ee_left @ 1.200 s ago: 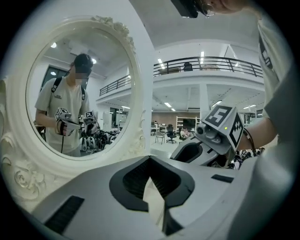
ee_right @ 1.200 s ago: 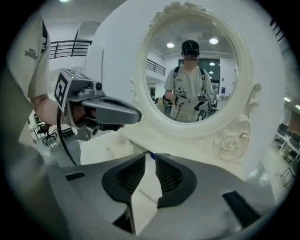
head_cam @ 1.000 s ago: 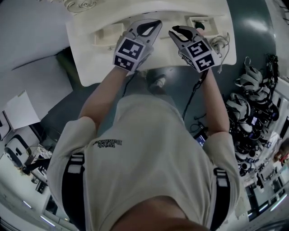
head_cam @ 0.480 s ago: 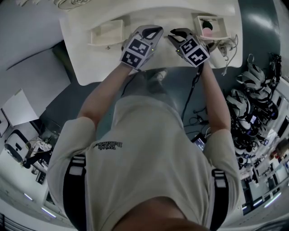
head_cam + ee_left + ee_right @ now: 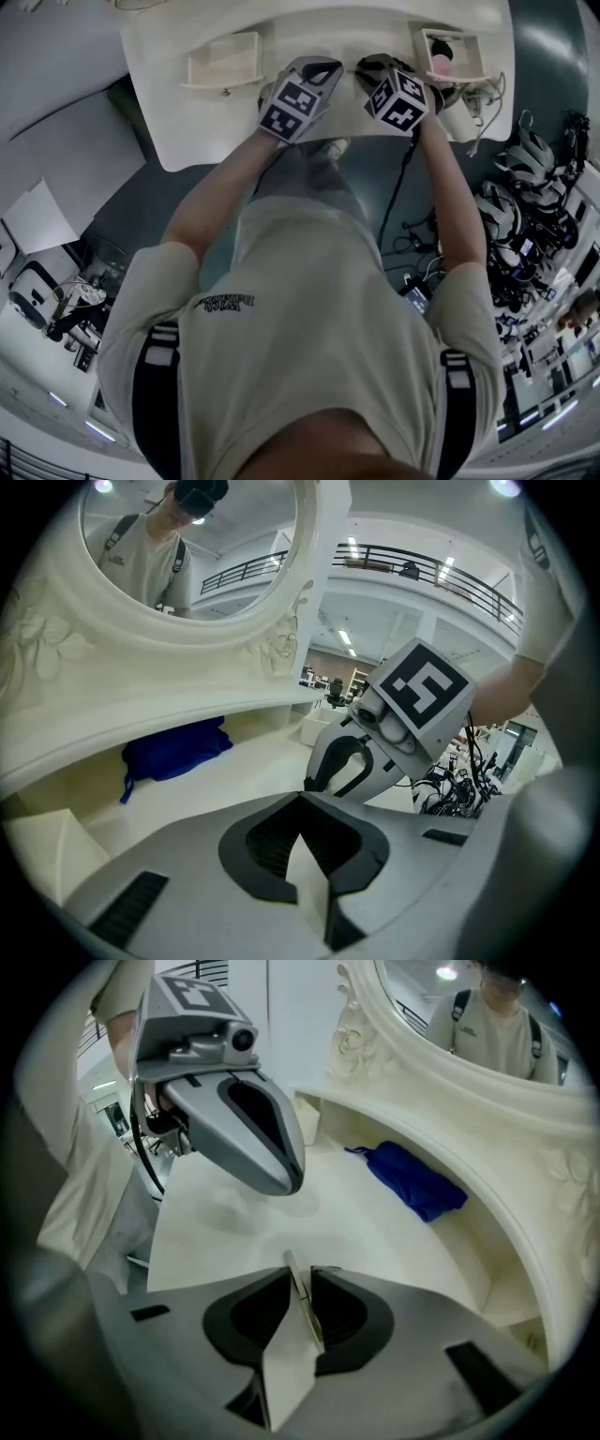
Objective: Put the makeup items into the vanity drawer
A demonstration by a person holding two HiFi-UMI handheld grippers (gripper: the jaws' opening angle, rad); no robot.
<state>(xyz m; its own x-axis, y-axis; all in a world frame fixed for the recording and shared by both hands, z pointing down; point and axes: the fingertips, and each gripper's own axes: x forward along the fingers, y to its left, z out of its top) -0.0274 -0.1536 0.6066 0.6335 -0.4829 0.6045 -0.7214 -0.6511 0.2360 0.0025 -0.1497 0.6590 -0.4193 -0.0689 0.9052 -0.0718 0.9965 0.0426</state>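
Note:
The white vanity table [image 5: 187,112] has two open drawers. The left drawer [image 5: 223,82] looks bare. In the right drawer [image 5: 469,75] lie a pink item [image 5: 439,64] and a dark item [image 5: 447,47]. My left gripper [image 5: 319,64] hovers over the tabletop's front middle with its jaws together and nothing between them [image 5: 300,803]. My right gripper [image 5: 373,64] is beside it, left of the right drawer. A thin pale strip [image 5: 298,1297] stands pinched between its jaws [image 5: 300,1274]; I cannot tell what it is.
A blue cloth pouch [image 5: 412,1180] lies on the shelf under the carved mirror frame [image 5: 141,649]. Cables [image 5: 483,94] hang off the table's right end. Helmets and gear [image 5: 525,187] crowd the floor at right. Paper sheets [image 5: 37,220] lie on the floor at left.
Both grippers have drifted slightly rightward over the tabletop and sit closer together. The right drawer with the pink item shows more fully. The jaws look unchanged.

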